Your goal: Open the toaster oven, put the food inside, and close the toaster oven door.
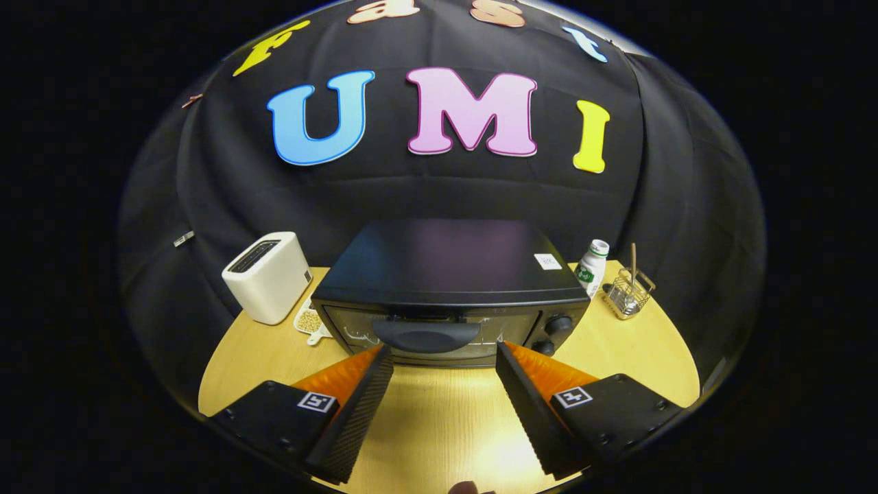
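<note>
Gripper view gives us the whole tabletop (439,418) from low and close, and we read it left to right. At left of centre stands a white slot toaster (269,276), with a small white dish of pale bits (310,321) tucked between it and the oven; whether that dish holds the food for the task we cannot tell.

At centre sits the toaster oven (449,288), a black metal box with its door (425,331) shut. We judge it heavy and stiff enough to stay put under a gentle pull, though a sharp tug could slide it on the smooth wood. The glass door is the fragile part, so we would not press on the pane. The place to take hold is the dark curved handle (426,335) along the door's upper edge: rigid, smooth plastic by the look of it, probably a little slippery, best hooked or pinched from above and drawn down and outward. Two knobs (552,334) sit right of the door.

Our hand-held gripper (444,350) hangs just in front of that handle, its fingers spread wide with nothing between them, tips level with the oven's lower front.

Further right, beside the oven, stand a small white bottle (592,266) and a wire basket (627,293)
</note>
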